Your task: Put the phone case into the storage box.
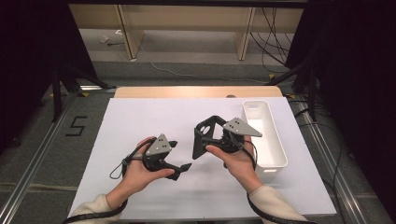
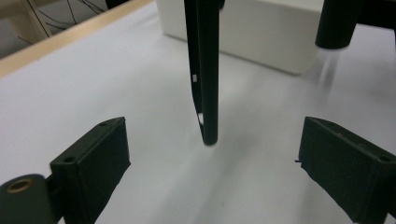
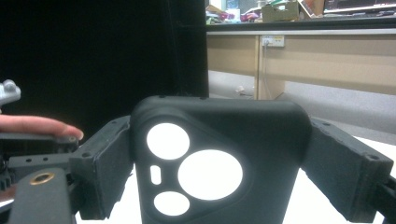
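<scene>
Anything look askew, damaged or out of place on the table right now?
Nothing stands out. The black rubbery phone case with camera cut-outs sits squarely between the right gripper's jaws, held upright above the white table sheet. The left gripper is open. The white plastic bin stands straight, undamaged; no spills.

Matt black phone case [image 3: 219,163], glossy white plastic bin [image 1: 271,140]

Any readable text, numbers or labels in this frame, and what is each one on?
"5": a black numeral marked on the grey floor left of the table.
Boxes on the far shelf in the right gripper view: print too small and blurred to read.
The phone case bears no lettering.
</scene>
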The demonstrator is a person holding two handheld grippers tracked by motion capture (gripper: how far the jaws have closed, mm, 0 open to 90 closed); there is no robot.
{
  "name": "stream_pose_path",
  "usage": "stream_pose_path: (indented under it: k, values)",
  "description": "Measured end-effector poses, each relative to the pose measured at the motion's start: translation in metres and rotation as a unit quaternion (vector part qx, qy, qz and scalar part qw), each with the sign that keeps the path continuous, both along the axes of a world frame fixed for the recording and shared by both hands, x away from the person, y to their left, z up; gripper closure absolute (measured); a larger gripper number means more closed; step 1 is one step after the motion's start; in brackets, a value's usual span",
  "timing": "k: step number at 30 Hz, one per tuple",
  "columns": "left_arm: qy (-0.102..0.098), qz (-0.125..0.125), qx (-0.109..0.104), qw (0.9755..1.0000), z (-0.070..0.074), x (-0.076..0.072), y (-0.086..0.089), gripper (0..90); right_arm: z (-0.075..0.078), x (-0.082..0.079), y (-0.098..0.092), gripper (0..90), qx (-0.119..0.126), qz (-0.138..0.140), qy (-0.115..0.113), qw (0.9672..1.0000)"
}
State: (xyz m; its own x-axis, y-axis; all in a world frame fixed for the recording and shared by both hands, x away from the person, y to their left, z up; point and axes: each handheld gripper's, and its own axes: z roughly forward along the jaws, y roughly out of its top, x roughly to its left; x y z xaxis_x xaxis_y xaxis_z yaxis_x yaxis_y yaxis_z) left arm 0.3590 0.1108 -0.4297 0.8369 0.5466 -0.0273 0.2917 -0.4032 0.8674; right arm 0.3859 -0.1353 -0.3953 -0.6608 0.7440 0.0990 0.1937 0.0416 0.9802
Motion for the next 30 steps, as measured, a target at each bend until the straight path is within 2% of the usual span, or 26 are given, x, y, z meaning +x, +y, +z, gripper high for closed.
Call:
stream_pose_path:
  k: [5,9,15,24,30]
  values:
    - [0.002,0.001,0.019,0.9998,-0.003,-0.001,0.009,11.5,0.001,0.0,-0.001,14.8,0.0,-0.002,-0.003,1.0]
    - [0.006,0.002,0.022,0.9997,-0.005,-0.002,0.015,12.6,0.002,0.0,-0.003,14.8,0.001,-0.003,-0.002,1.0]
    - [0.0,0.013,0.034,0.9993,-0.007,-0.004,0.026,12.8,0.001,0.0,-0.003,14.8,-0.001,-0.001,-0.002,1.0]
    - [-0.003,0.031,0.028,0.9991,-0.009,-0.006,0.038,12.9,0.002,0.0,-0.004,14.8,-0.002,-0.004,-0.004,1.0]
    - [-0.005,0.032,0.026,0.9992,-0.01,-0.006,0.038,12.9,0.002,0.0,-0.005,14.8,-0.001,-0.006,-0.004,1.0]
